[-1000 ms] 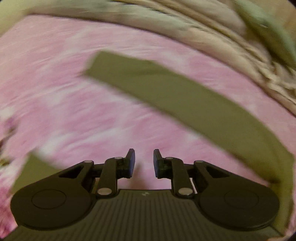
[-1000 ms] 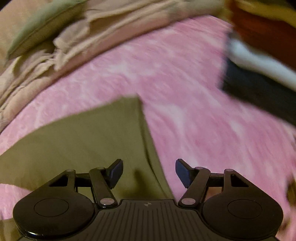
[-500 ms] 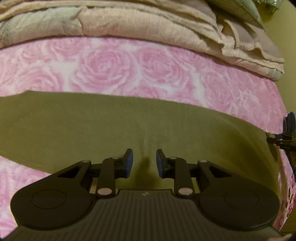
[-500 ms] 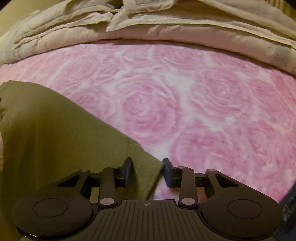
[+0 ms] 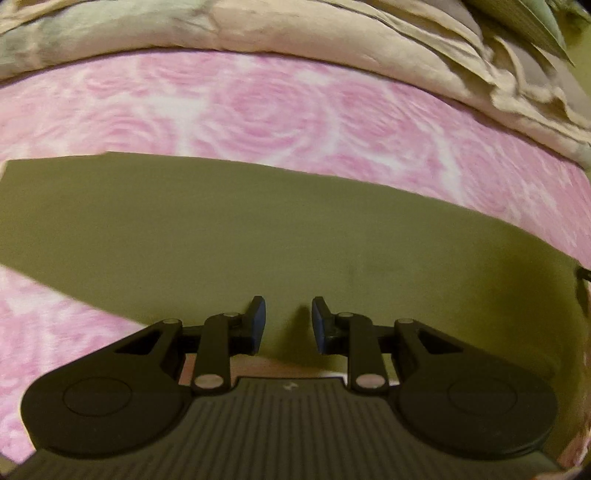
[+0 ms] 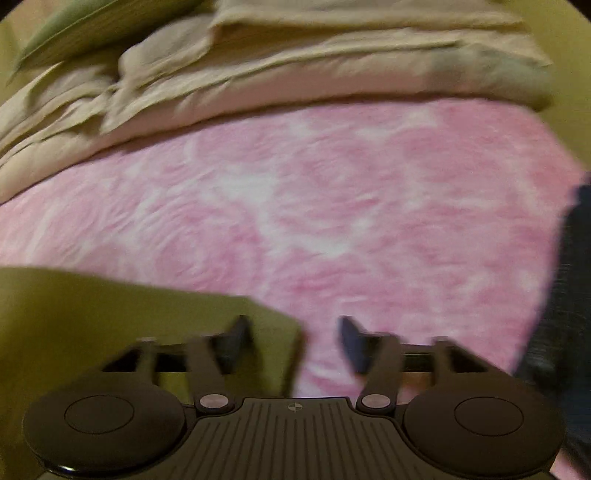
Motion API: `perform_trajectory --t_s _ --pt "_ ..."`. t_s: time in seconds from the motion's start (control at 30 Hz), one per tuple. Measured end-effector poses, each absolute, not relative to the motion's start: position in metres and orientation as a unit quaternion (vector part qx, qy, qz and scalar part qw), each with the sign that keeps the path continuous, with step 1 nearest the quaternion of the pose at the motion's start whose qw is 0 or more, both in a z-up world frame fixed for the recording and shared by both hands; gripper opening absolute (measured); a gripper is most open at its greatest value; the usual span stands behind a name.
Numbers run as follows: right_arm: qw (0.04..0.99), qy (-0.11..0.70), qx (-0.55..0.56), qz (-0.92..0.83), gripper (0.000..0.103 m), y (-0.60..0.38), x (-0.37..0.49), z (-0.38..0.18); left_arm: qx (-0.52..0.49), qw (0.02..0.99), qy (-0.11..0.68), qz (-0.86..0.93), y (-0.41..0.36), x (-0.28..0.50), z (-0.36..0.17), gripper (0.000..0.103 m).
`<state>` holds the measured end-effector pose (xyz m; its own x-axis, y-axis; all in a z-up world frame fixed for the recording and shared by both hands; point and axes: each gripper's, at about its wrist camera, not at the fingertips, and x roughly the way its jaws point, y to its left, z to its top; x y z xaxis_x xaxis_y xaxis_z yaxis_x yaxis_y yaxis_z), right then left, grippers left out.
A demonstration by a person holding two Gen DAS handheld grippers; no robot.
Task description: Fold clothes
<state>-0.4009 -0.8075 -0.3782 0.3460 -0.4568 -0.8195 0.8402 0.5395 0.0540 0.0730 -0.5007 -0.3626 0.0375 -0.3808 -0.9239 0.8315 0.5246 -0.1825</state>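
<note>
Left tongs (image 5: 287,325): jaws a narrow gap apart, nothing between them; poised over the near part of the garment.
Right tongs (image 6: 293,341): jaws spread wider, empty; left finger over the garment's corner, right finger over bare bed cover. View blurred.
Olive garment (image 5: 258,236): lies flat on the bed as a broad smooth band, far edge straight; its right-hand corner (image 6: 273,314) sits just ahead of the right tongs.
Bed cover (image 5: 258,110): pink rose pattern, carrying the garment.
Beige bedding (image 5: 295,33): heaped along the far side, well apart from the garment.
Dark cloth (image 6: 569,295): at the right edge of the right view, apart from the garment.
Risk, judged: a pinch closing on the soft pink cover along with the garment would drag both; taking only the top layer would leave the fold uneven; a corner lifted on one side alone would skew the straight edge.
Left view only: the garment's full width and its far edge.
Right view only: the garment's right corner, the dark cloth, open cover beyond.
</note>
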Motion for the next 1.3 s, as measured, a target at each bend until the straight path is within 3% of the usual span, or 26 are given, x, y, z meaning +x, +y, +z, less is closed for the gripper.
perform_trajectory --t_s 0.2,0.23,0.33,0.4,0.53,0.57,0.6,0.63,0.67,0.77,0.87,1.0,1.03,1.1,1.3 --pt "0.79 0.372 0.281 -0.398 0.06 -0.743 -0.423 -0.356 0.192 0.7 0.546 -0.418 -0.474 0.083 -0.364 0.022" --pt "0.793 0.382 0.285 -0.38 0.05 -0.731 -0.425 -0.358 0.188 0.698 0.55 -0.419 -0.471 0.08 -0.365 0.022" --pt "0.79 0.441 0.283 -0.319 0.037 -0.698 -0.426 -0.378 0.178 0.69 0.56 -0.423 -0.461 0.072 -0.369 0.022" --pt "0.771 0.429 0.291 -0.369 0.027 -0.698 -0.439 -0.374 0.175 0.687 0.561 -0.427 -0.456 0.067 -0.368 0.022" --pt "0.725 0.399 0.307 -0.47 0.026 -0.699 -0.467 -0.366 0.166 0.693 0.557 -0.428 -0.441 0.062 -0.358 0.022" --pt "0.709 0.376 0.342 -0.489 0.028 -0.694 -0.484 -0.36 0.159 0.696 0.557 -0.425 -0.434 0.06 -0.355 0.022" --pt "0.695 0.354 0.379 -0.498 0.042 -0.686 -0.499 -0.357 0.152 0.699 0.557 -0.422 -0.428 0.058 -0.351 0.022" --pt "0.681 0.33 0.416 -0.504 0.069 -0.676 -0.514 -0.353 0.145 0.701 0.558 -0.419 -0.421 0.056 -0.347 0.022" --pt "0.664 0.3 0.451 -0.515 0.076 -0.661 -0.53 -0.35 0.135 0.703 0.561 -0.415 -0.412 0.053 -0.344 0.022" --pt "0.62 0.226 0.536 -0.526 0.076 -0.617 -0.565 -0.346 0.112 0.707 0.573 -0.399 -0.386 0.043 -0.337 0.022" --pt "0.585 0.181 0.598 -0.517 0.053 -0.586 -0.582 -0.36 0.097 0.706 0.587 -0.383 -0.359 0.028 -0.335 0.022" --pt "0.585 0.161 0.611 -0.509 0.051 -0.583 -0.578 -0.378 0.101 0.702 0.598 -0.373 -0.333 0.01 -0.337 0.022" --pt "0.59 0.158 0.603 -0.513 0.043 -0.586 -0.576 -0.379 0.102 0.701 0.6 -0.371 -0.328 0.007 -0.338 0.022" --pt "0.597 0.165 0.586 -0.522 0.004 -0.593 -0.571 -0.379 0.102 0.704 0.6 -0.367 -0.317 0.001 -0.339 0.022" --pt "0.586 0.182 0.562 -0.555 0.004 -0.581 -0.585 -0.374 0.094 0.722 0.593 -0.345 -0.285 -0.005 -0.337 0.022"
